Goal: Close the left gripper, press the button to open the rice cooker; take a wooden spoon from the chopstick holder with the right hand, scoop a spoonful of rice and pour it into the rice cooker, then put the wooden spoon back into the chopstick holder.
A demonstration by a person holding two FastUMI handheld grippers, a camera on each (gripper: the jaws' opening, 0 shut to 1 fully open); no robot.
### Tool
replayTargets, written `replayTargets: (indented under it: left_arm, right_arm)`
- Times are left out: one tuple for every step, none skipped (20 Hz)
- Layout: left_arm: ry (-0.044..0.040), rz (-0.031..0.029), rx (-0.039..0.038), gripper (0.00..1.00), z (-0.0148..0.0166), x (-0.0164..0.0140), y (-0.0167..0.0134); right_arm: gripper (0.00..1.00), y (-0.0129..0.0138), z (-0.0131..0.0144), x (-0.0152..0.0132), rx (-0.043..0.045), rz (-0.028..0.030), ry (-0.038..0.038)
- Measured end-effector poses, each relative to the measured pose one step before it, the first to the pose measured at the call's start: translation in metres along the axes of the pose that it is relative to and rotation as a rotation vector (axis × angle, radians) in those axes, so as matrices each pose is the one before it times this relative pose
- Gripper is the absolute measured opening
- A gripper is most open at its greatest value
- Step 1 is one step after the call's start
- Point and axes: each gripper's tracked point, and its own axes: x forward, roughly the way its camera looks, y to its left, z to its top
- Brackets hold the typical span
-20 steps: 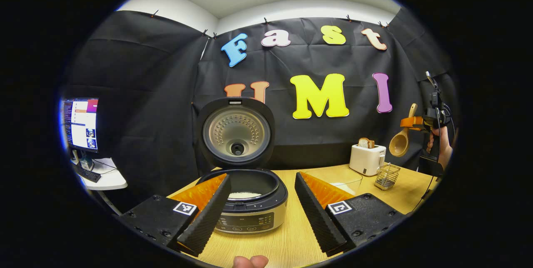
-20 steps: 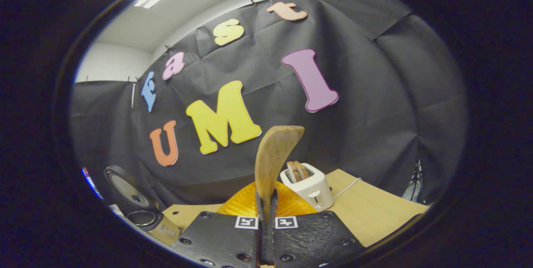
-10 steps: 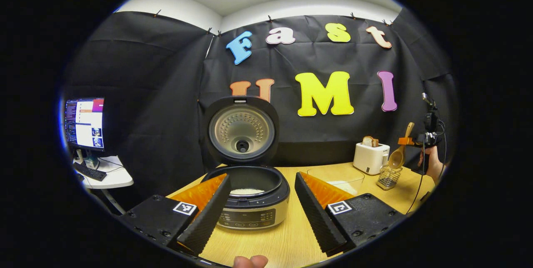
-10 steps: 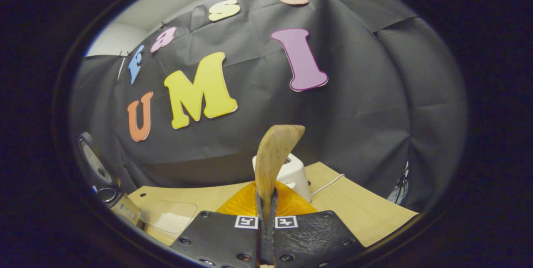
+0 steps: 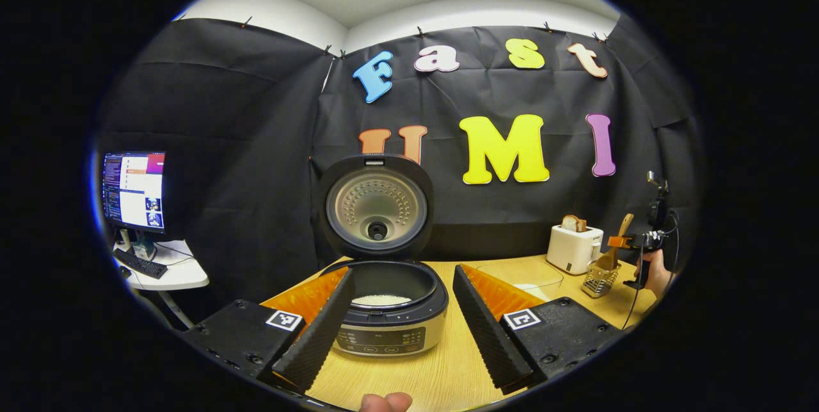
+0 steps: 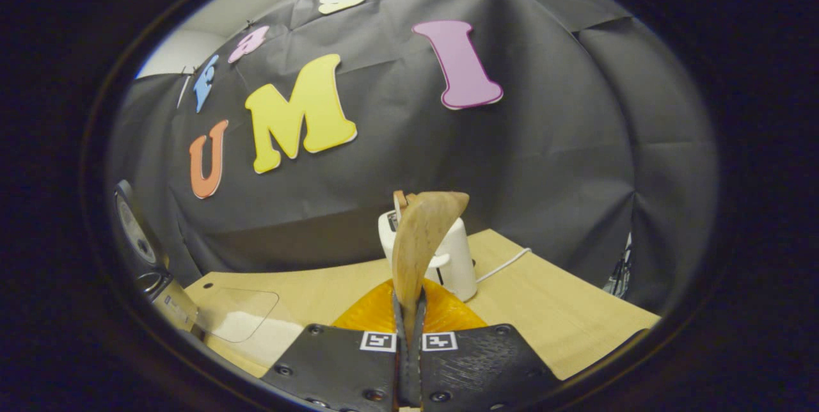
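Note:
The rice cooker (image 5: 387, 329) stands on the table with its lid (image 5: 377, 207) raised and white rice (image 5: 382, 300) in its pot. My left gripper (image 5: 403, 274) is open, one finger on each side of the cooker's front, touching nothing. At the far right the wooden spoon (image 5: 612, 251) hangs bowl-down at the mouth of the wire chopstick holder (image 5: 596, 279). The right gripper (image 5: 630, 242) holds it by the handle. In the right gripper view, my right gripper (image 6: 409, 313) is shut on the spoon's handle (image 6: 419, 239), which rises straight ahead.
A white toaster (image 5: 572, 249) (image 6: 448, 258) with bread stands at the back right. A glass bowl of rice (image 5: 524, 277) (image 6: 237, 316) sits between cooker and holder. A monitor (image 5: 134, 191) stands on a side desk at left. A hand (image 5: 652, 274) holds the right gripper.
The right gripper has lowered the spoon from high above down to the chopstick holder's mouth. The left gripper has drawn back a little from the cooker and stays open.

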Motion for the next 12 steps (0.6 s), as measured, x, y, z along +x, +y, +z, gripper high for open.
replayTargets:
  left_arm:
    - [-0.00181,-0.00301,0.00212,0.98,0.00201,0.00138,-0.00044]
    - [0.00078,0.00092,0.00534,0.98,0.00027,0.00119,0.00066]
    - [0.0006,0.0003,0.0066,0.98,0.00175,0.00202,0.00046]
    - [-0.00053,0.00325,0.00494,0.98,0.00271,0.00172,0.00054]
    - [-0.00429,-0.00346,-0.00036,0.98,0.00408,0.00342,0.00048]
    - [-0.00607,-0.01236,-0.00147,0.98,0.00449,0.00337,-0.00105]
    - [-0.00644,-0.00132,-0.00108,0.98,0.00565,0.0042,0.00146]
    - [-0.00611,0.00642,0.00571,0.98,0.00551,0.00442,0.00446]
    - [-0.00121,0.00623,0.00848,0.98,0.00461,0.00416,0.00382]
    - [-0.00442,0.0027,0.00508,0.98,0.00471,0.00281,0.00161]
    - [-0.00731,-0.00363,0.00103,0.98,0.00588,0.00299,0.00018]
    - [-0.00886,-0.00597,-0.00584,0.98,0.00638,0.00246,-0.00251]
  right_arm:
    - [0.0,-0.00099,-0.00457,0.00445,0.00055,0.004,0.01763]
    - [0.0,0.00011,-0.00628,0.00082,-0.00129,0.00316,0.01874]
    - [0.0,-0.00101,-0.00499,0.0026,-0.00091,0.00023,0.01243]
    - [0.0,-0.00158,-0.00314,0.00303,0.00063,-0.00136,0.00726]
    - [0.0,0.00138,0.00112,-0.00175,0.00609,0.01188,-0.00535]
    - [0.01,0.00067,-0.00119,0.00052,0.00192,-0.00016,0.00442]
    - [0.04,0.00026,-0.00002,0.00041,-0.00207,0.00598,0.0005]
    - [0.04,-0.00023,0.00148,-0.0009,-0.0051,0.00099,-0.00156]
    - [0.07,0.00055,0.00086,-0.00114,-0.00232,0.00366,-0.00434]
    - [0.08,-0.00383,0.00276,-0.00063,-0.00546,-0.01572,-0.00687]
    - [0.03,-0.00174,0.00294,-0.00178,0.00511,0.00146,-0.00578]
    - [0.12,-0.00502,-0.00069,0.00216,0.00748,-0.0023,0.00783]
